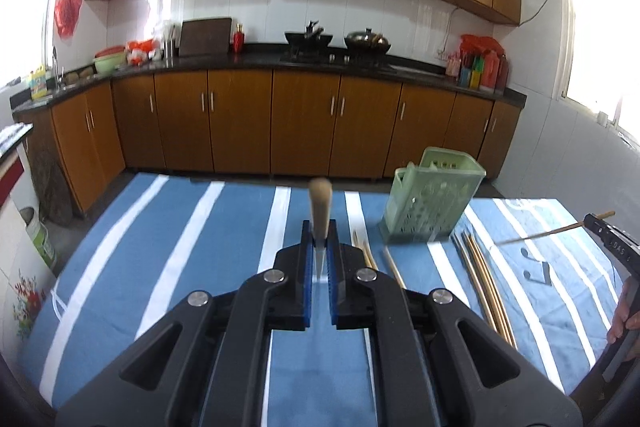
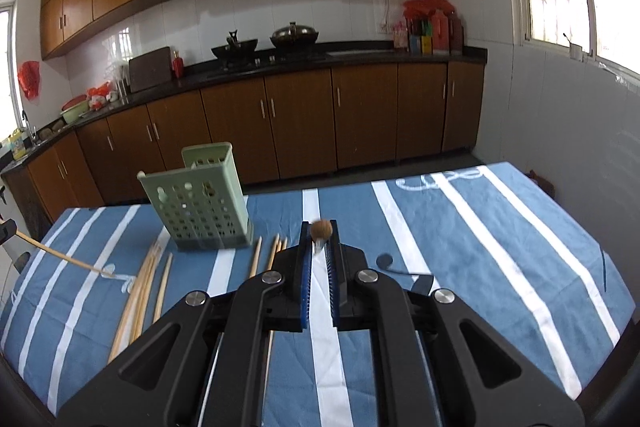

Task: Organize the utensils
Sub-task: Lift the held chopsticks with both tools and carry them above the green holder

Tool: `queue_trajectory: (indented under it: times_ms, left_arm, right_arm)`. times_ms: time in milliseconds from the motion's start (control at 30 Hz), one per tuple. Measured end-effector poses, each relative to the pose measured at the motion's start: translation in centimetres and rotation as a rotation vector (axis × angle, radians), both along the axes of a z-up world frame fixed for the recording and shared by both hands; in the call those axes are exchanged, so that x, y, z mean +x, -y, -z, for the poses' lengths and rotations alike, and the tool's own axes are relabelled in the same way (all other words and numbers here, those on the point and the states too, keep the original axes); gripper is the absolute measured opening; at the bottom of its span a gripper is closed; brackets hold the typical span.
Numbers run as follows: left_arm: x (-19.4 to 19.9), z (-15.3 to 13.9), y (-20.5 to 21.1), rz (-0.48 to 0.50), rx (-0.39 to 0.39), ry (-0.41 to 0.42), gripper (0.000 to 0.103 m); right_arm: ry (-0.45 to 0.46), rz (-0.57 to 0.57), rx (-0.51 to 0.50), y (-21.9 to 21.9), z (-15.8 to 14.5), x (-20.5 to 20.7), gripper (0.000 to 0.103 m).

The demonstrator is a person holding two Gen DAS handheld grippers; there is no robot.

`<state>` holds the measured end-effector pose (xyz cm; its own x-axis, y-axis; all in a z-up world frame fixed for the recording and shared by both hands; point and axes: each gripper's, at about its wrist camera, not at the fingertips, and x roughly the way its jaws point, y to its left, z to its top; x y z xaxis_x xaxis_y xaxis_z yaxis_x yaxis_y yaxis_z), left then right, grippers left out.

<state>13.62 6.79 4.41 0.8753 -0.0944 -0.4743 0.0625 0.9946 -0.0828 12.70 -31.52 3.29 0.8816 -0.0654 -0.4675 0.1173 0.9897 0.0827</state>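
Observation:
My left gripper (image 1: pixel 319 229) is shut on a wooden chopstick (image 1: pixel 319 197) that sticks out forward above the blue striped tablecloth (image 1: pixel 180 247). My right gripper (image 2: pixel 319 233) is shut on another chopstick (image 2: pixel 321 227), seen end-on. Each view shows the other gripper at its edge: the right gripper (image 1: pixel 608 237) with its slanted chopstick (image 1: pixel 552 230), and the left gripper (image 2: pixel 6 230) with its chopstick (image 2: pixel 60 255). A pale green perforated utensil holder (image 1: pixel 432 203) (image 2: pixel 200 203) stands upright on the table, ahead of both grippers. Several loose chopsticks (image 1: pixel 484 287) (image 2: pixel 140 291) lie flat in front of it.
A person's hand (image 1: pixel 624 319) shows at the right edge of the left wrist view. Beyond the table's far edge (image 2: pixel 400 175) is floor, then brown kitchen cabinets (image 1: pixel 304 123) under a dark counter with two woks (image 2: pixel 264 45).

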Motion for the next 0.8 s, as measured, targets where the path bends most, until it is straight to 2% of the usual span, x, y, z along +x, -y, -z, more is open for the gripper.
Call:
queue_trajectory:
  times_ms: [233, 567, 700, 800]
  left_arm:
    - [1.6, -3.3, -0.1, -0.008, -0.015, 0.047, 0.007]
    - [4.0, -13.0, 1.9, 0.043, -0.142, 0.248, 0.007]
    - [5.9, -14.6, 4.1, 0.088, -0.177, 0.260, 0.007]
    - [7.4, -14.2, 5.5, 0.108, -0.185, 0.246, 0.007]
  right_arm:
    - [0.065, -0.022, -0.029, -0.3, -3.4, 1.5, 0.008]
    - [0.350, -0.077, 0.047, -1.8, -13.9, 4.0, 0.008]
    - [0.423, -0.094, 0.067, -3.0, -15.0, 5.5, 0.008]
    - [0.444, -0.118, 0.066, -4.2, -14.3, 7.2, 0.008]
